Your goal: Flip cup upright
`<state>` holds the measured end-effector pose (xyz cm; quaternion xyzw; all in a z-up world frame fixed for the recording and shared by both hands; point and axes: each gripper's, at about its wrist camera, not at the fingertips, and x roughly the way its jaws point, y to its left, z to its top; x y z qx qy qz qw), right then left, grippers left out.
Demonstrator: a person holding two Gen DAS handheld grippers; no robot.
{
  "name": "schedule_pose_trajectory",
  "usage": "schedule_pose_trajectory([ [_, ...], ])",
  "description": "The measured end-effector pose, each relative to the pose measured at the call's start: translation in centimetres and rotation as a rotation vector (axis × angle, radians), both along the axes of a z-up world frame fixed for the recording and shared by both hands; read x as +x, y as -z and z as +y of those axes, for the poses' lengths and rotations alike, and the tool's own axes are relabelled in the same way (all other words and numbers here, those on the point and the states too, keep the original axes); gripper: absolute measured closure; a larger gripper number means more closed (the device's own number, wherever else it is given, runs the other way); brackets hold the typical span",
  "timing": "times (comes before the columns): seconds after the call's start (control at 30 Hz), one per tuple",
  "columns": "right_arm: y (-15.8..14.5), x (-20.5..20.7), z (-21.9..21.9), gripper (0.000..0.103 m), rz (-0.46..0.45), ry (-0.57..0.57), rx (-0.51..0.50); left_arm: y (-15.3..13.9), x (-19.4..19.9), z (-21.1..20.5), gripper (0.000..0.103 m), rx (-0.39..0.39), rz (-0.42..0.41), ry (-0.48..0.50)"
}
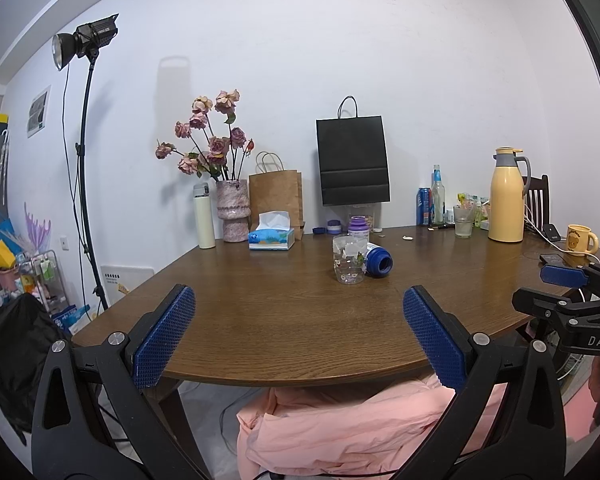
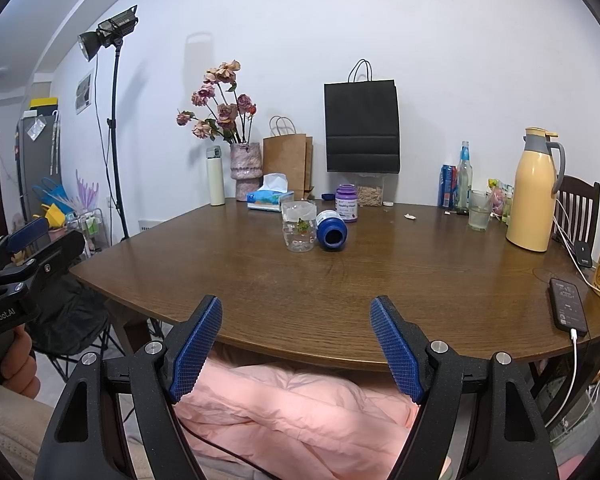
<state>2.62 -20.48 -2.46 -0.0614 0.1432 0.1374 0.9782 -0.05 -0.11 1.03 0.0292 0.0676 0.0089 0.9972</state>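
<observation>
Your left gripper (image 1: 299, 336) sits low in the frame with its blue pads spread wide and nothing between them, hanging over the near edge of the table (image 1: 284, 320). Your right gripper (image 2: 296, 346) is the same story at the bottom of its own view: fingers wide apart, holding nothing, tips just past the table edge. Look to the far right of the left view and you catch the right gripper side-on; at the left edge of the right view, the left gripper shows with your hand (image 2: 18, 364) on its handle. Straight ahead, centre of frame and well apart from both grippers, stands the clear cup (image 1: 349, 259), printed with small flowers, on the tabletop; whether its mouth faces up or down you cannot tell from here. Just to its right, a blue bottle (image 1: 376, 261) lies on its side with its open mouth toward you, touching or nearly touching the cup. Behind them stands a purple jar (image 1: 358, 229). Below the table edge, pink fabric (image 1: 340, 424) fills the bottom.
</observation>
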Motion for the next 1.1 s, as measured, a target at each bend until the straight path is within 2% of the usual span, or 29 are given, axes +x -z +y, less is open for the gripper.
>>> schedule_pose_trajectory([
  [0.9,0.0,0.4,-0.1,0.021,0.005,0.004,0.009,0.0,0.6,0.7,0.000,0.003,0.003,-0.007],
  [1.03,0.0,3.0,0.1,0.021,0.033,0.012,-0.023,0.6,4.5,0.4,0.000,0.001,0.081,0.039],
  [1.1,-0.1,5.4,0.0,0.021,0.040,0.024,-0.041,1.3,7.9,0.0,0.000,0.012,0.128,0.045],
])
